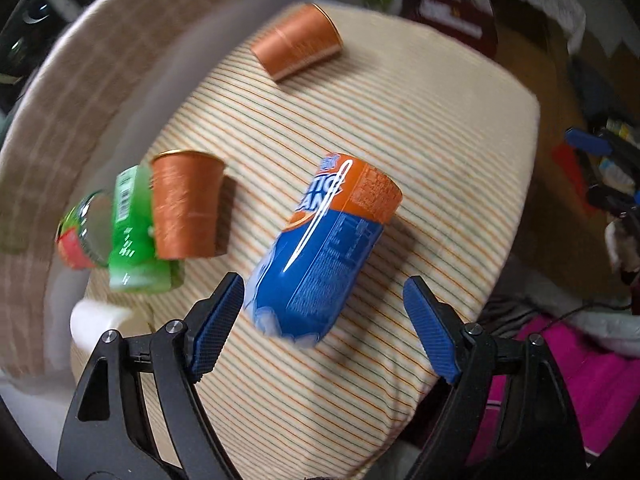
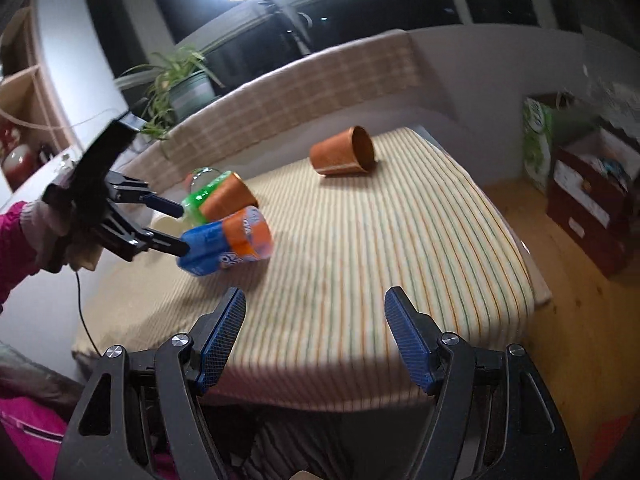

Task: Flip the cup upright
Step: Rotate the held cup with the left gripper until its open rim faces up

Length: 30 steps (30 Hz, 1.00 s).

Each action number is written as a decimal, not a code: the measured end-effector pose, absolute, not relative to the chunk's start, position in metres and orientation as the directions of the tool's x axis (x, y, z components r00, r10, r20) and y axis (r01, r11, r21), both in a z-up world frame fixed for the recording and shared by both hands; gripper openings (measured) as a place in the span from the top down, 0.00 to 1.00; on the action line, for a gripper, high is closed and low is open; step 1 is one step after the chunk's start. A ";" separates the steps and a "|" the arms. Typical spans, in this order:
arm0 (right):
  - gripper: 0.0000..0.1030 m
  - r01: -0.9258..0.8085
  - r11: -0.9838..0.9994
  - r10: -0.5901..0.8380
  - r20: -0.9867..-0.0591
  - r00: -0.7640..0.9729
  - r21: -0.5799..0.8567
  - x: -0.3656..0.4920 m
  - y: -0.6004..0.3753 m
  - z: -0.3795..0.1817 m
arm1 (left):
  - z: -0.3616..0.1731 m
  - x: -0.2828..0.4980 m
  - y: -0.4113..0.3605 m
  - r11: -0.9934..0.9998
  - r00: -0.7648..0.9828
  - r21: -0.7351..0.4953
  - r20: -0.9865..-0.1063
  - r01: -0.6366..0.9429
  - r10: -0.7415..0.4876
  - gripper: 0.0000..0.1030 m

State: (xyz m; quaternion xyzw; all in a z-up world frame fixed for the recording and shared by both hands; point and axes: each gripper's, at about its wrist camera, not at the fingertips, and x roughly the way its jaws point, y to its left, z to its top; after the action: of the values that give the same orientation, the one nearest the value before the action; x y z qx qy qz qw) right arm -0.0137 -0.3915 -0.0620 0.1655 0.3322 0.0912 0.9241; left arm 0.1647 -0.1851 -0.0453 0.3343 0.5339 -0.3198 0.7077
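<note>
An orange-brown cup (image 1: 298, 42) lies on its side at the far end of the striped tablecloth (image 1: 440, 140); it also shows in the right wrist view (image 2: 344, 156) with its mouth facing right. A second orange-brown cup (image 1: 185, 206) stands beside a green bottle (image 1: 132, 232). A blue and orange canister (image 1: 320, 252) lies tilted just ahead of my left gripper (image 1: 324, 312), which is open and empty. My right gripper (image 2: 316, 328) is open and empty over the table's near edge. The left gripper (image 2: 176, 228) shows at the left of the right wrist view.
A red and green jar (image 1: 80, 232) lies behind the green bottle. A checked bench back (image 2: 300, 88) and a plant (image 2: 180, 84) stand beyond the table. A dark cabinet (image 2: 588, 208) stands on the wooden floor at the right.
</note>
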 end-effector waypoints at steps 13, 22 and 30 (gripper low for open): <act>0.30 0.021 0.931 0.222 -0.610 0.761 0.365 -0.015 -0.406 -0.072 | -0.097 0.190 -0.224 0.447 0.153 0.163 -0.986 0.880 0.058 0.22; 0.30 0.031 0.929 0.223 -0.622 0.750 0.370 -0.009 -0.404 -0.075 | -0.093 0.200 -0.211 0.501 0.135 0.110 -0.991 0.858 -0.014 0.34; 0.30 -0.017 0.933 0.251 -0.620 0.743 0.359 -0.001 -0.383 -0.071 | -0.068 0.204 -0.161 0.635 0.192 0.026 -0.962 0.772 -0.193 0.37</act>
State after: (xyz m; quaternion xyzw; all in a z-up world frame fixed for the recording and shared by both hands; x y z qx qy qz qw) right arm -0.0013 -0.3827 -0.0707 0.1674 0.3508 0.0729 0.9185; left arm 0.2044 -0.1613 -0.0679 0.2671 0.5415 -0.3332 0.7242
